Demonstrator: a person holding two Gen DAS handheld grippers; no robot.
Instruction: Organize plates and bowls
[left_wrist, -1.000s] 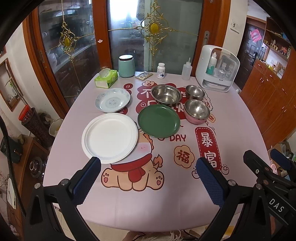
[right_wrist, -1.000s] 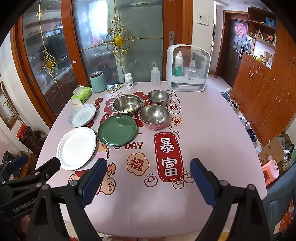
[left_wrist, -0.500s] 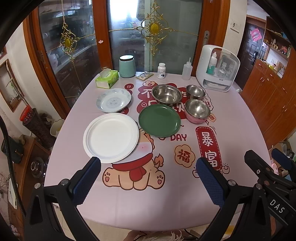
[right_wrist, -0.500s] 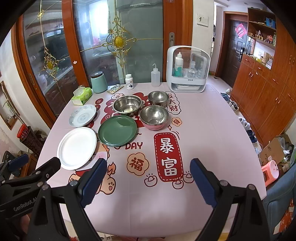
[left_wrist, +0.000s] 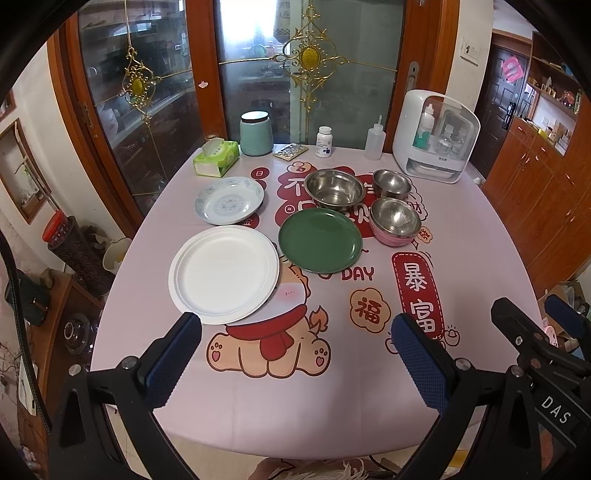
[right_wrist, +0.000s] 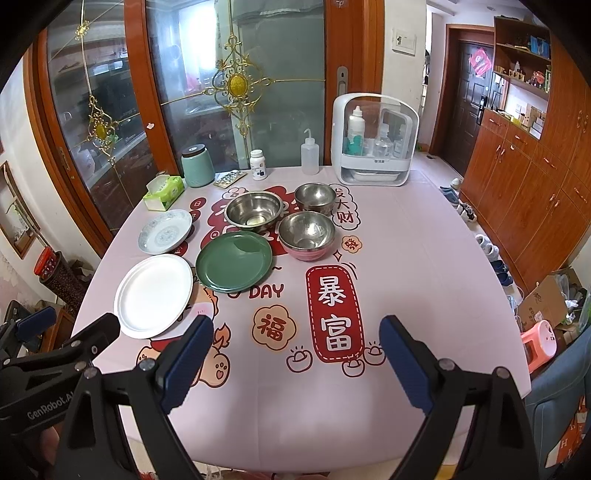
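On the pink tablecloth lie a white plate (left_wrist: 223, 274) (right_wrist: 154, 295), a green plate (left_wrist: 320, 244) (right_wrist: 233, 260) and a blue-patterned plate (left_wrist: 229, 199) (right_wrist: 165, 231). Behind them stand a large steel bowl (left_wrist: 334, 189) (right_wrist: 254, 210), a small steel bowl (left_wrist: 391, 184) (right_wrist: 315, 198) and a pink-sided steel bowl (left_wrist: 395, 226) (right_wrist: 306, 235). My left gripper (left_wrist: 295, 363) is open and empty above the table's near edge, short of the white plate. My right gripper (right_wrist: 295, 363) is open and empty above the near edge, to the right of the left one.
Along the far edge stand a green tissue box (left_wrist: 216, 158), a teal canister (left_wrist: 256, 133), a pill blister pack (left_wrist: 290, 151), a white pill bottle (left_wrist: 324, 142), a squeeze bottle (left_wrist: 375, 138) and a white storage case (left_wrist: 434, 138). Glass doors stand behind the table.
Both views have shifted very slightly; the dishes have not moved and both grippers stay open.
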